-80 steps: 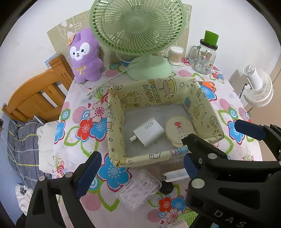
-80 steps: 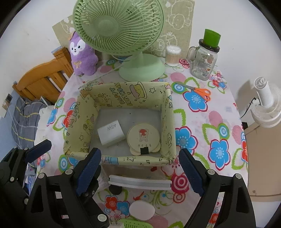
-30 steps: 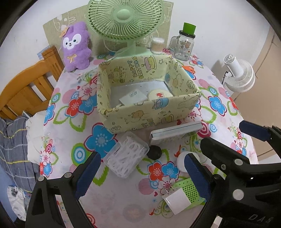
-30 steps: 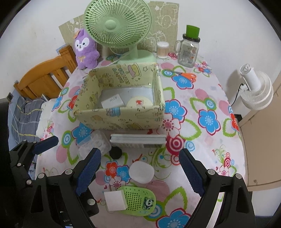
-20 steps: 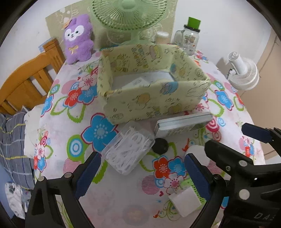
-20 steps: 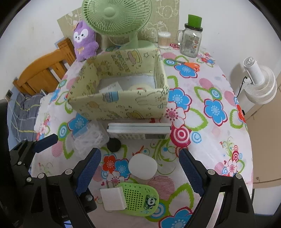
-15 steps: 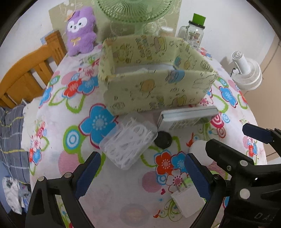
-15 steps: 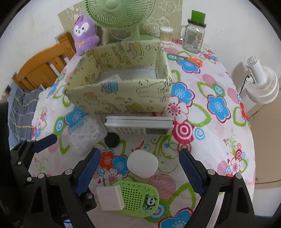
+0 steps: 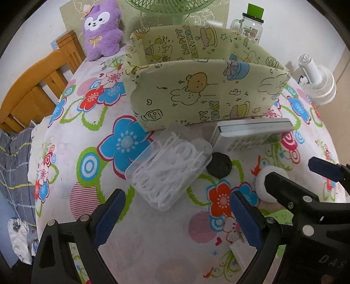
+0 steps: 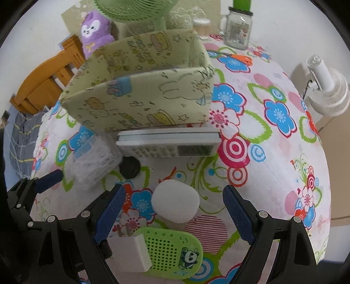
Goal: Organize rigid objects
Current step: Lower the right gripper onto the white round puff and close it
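A round table (image 10: pixel 273 157) under a white cloth printed with big blue, red and pink flowers fills both views. Near its middle stands a pale yellow cartoon-print box (image 9: pixel 203 96) with "HAPPY BIRTHDAY" lettering on its walls. Just in front of the box lie the loose things — a white remote control (image 10: pixel 168 145) propped on its long edge against the box wall, a clear plastic case of white floss picks (image 9: pixel 168 168), and a small black disc (image 9: pixel 218 165) between them.

Nearer the camera sit a white rounded lump (image 10: pixel 176 202), a green perforated case with a panda on it (image 10: pixel 172 257) and a white charger block (image 10: pixel 129 253) touching that case.

The left gripper (image 9: pixel 175 218) has its blue-padded jaws spread wide above the cloth, nothing between them, just short of the floss case. The right gripper (image 10: pixel 174 216) is likewise wide apart — the white lump lies between its fingers, untouched.

At the table's far edge stand a green fan (image 10: pixel 135 13), a purple plush toy (image 9: pixel 101 28), a glass jar with a green lid (image 9: pixel 251 21) and orange-handled scissors (image 10: pixel 238 58). A wooden chair (image 9: pixel 37 87) stands at the left; a white fan (image 10: pixel 326 87) at the right, off the table.
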`<control>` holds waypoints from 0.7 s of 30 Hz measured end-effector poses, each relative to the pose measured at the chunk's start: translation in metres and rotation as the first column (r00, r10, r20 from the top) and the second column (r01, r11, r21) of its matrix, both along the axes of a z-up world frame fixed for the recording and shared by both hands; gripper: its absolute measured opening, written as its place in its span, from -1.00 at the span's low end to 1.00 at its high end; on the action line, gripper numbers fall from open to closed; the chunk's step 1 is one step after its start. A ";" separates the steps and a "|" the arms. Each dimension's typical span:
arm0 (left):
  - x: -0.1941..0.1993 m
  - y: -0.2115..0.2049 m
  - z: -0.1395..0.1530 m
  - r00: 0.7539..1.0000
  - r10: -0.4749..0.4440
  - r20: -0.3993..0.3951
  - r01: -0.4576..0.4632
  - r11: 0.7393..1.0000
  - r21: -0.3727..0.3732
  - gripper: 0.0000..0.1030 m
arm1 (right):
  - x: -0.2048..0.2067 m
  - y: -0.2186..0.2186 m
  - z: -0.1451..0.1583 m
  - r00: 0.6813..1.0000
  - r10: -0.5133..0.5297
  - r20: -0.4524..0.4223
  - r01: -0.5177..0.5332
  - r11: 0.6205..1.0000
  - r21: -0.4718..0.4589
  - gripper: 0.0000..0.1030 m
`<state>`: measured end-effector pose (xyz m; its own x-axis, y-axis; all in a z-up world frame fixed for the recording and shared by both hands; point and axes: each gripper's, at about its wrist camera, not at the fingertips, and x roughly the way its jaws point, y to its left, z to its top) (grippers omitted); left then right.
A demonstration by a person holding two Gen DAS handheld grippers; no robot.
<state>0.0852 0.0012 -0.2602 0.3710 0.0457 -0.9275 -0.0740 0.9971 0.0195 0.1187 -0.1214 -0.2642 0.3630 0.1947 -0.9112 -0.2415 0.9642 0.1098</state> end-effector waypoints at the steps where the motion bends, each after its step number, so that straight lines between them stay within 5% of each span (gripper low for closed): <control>1: 0.001 0.000 -0.002 1.000 0.000 -0.004 0.000 1.000 0.002 0.88 | 0.001 -0.001 -0.003 1.000 -0.009 -0.006 0.009 1.000 -0.003 0.79; 11: 0.004 -0.003 -0.019 0.999 -0.029 -0.043 0.030 0.999 0.011 0.88 | 0.005 0.001 -0.023 0.999 -0.028 -0.046 0.027 0.999 -0.028 0.77; 21: 0.004 -0.002 -0.029 0.997 -0.040 -0.066 0.042 0.999 0.022 0.88 | 0.006 0.007 -0.035 0.996 -0.034 -0.079 0.031 0.999 -0.043 0.36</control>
<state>0.0892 -0.0008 -0.2889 0.3114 0.0531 -0.9488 -0.0307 0.9985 0.0459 0.1249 -0.1149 -0.2996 0.2949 0.1454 -0.9444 -0.2021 0.9755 0.0870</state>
